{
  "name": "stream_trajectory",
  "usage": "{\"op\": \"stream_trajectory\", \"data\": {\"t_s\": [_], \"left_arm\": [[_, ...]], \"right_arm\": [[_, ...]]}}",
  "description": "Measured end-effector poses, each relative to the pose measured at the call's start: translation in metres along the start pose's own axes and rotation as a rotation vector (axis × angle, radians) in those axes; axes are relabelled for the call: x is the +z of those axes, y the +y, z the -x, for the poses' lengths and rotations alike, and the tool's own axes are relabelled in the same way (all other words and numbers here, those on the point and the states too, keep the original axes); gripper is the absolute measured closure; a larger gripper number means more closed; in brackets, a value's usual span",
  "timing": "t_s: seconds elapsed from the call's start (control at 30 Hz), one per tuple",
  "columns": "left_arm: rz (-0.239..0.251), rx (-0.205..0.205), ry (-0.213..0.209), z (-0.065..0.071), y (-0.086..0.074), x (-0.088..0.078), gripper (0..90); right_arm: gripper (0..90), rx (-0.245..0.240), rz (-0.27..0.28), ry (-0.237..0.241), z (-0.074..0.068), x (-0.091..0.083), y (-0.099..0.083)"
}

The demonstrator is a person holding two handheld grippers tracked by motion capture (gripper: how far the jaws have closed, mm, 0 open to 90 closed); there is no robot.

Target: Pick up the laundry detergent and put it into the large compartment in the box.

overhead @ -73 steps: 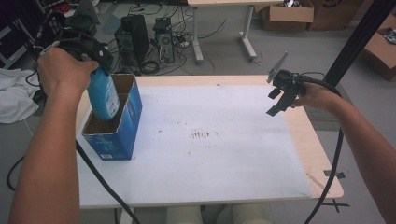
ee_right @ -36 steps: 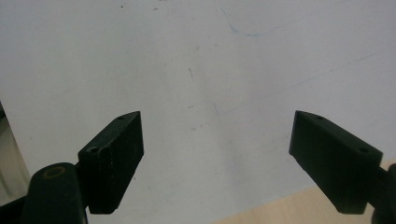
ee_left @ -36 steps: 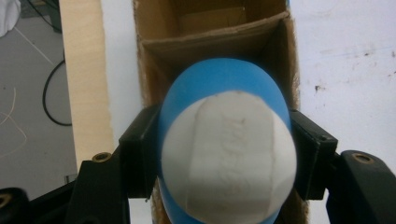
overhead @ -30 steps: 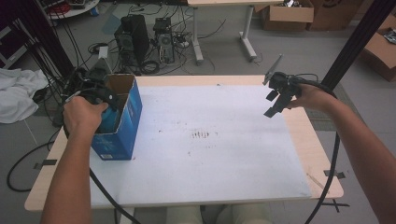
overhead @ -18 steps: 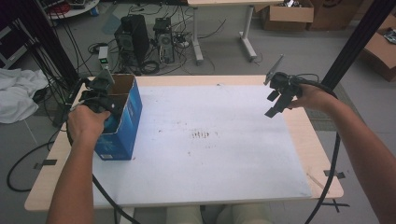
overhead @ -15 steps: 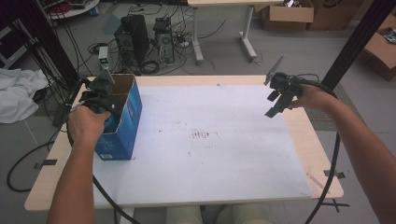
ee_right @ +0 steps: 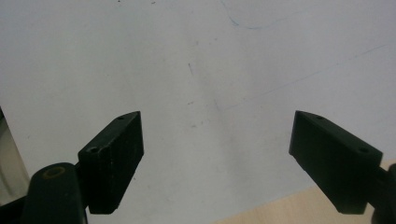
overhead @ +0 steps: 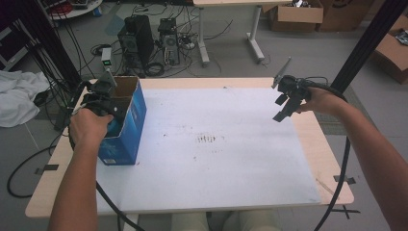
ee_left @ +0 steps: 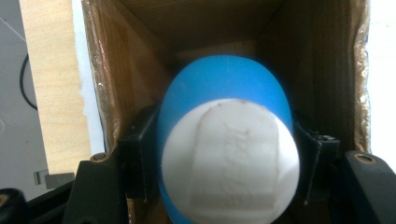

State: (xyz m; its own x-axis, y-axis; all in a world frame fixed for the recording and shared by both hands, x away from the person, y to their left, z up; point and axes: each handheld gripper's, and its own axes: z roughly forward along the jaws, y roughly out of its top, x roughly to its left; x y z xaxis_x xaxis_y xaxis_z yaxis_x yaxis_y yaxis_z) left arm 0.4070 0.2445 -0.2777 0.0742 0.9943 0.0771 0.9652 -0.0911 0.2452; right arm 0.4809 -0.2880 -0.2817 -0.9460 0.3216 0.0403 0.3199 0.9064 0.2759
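Observation:
A blue bottle (ee_left: pixel 224 84) with a white cap (ee_left: pixel 231 158) stands inside an open blue cardboard box (overhead: pixel 129 126) at the table's left. In the left gripper view the box's brown inner walls (ee_left: pixel 308 56) surround it. My left gripper (ee_left: pixel 224 154) reaches down into the box (overhead: pixel 111 114). Its jaws have just been opening a little, with the bottle between them and both pads still against its sides. My right gripper (overhead: pixel 283 107) hovers above the table's far right. It stands open (ee_right: pixel 219 158), with nothing between its fingers.
The white tabletop (overhead: pixel 216 163) has wooden margins at left and right. Behind the table on the floor stand computer towers (overhead: pixel 137 41), cables and cardboard boxes (overhead: pixel 293 17). A white cloth (overhead: pixel 17 98) lies on the floor at left. A black post (overhead: pixel 365 43) rises at the right.
My left hand has lowered the blue bottle from above the box down into it and has since settled there. The right hand has kept still.

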Motion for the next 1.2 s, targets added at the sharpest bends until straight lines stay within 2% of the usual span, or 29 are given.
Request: {"op": "stream_trajectory", "data": {"t_s": [0.07,0.4,0.6,0.97,1.2], "left_arm": [[-0.001,-0.001,-0.002,-0.001,0.0,0.0,33.5],[0.026,-0.018,-0.021,-0.003,-0.001,-0.005,31.9],[0.053,-0.059,-0.034,-0.008,-0.001,-0.015,28.1],[0.1,-0.059,-0.027,-0.009,0.001,-0.04,27.6],[0.127,-0.042,-0.018,-0.006,0.001,-0.057,27.6]], "right_arm": [[17.7,0.001,0.003,0.001,0.0,0.001,0.0],[17.7,0.004,-0.009,0.016,-0.001,0.005,-0.001],[17.8,0.007,-0.015,0.018,-0.001,0.004,-0.001],[17.7,0.008,-0.007,0.017,-0.003,0.0,-0.004],[17.7,0.005,-0.002,0.014,-0.005,-0.004,-0.004]]}}
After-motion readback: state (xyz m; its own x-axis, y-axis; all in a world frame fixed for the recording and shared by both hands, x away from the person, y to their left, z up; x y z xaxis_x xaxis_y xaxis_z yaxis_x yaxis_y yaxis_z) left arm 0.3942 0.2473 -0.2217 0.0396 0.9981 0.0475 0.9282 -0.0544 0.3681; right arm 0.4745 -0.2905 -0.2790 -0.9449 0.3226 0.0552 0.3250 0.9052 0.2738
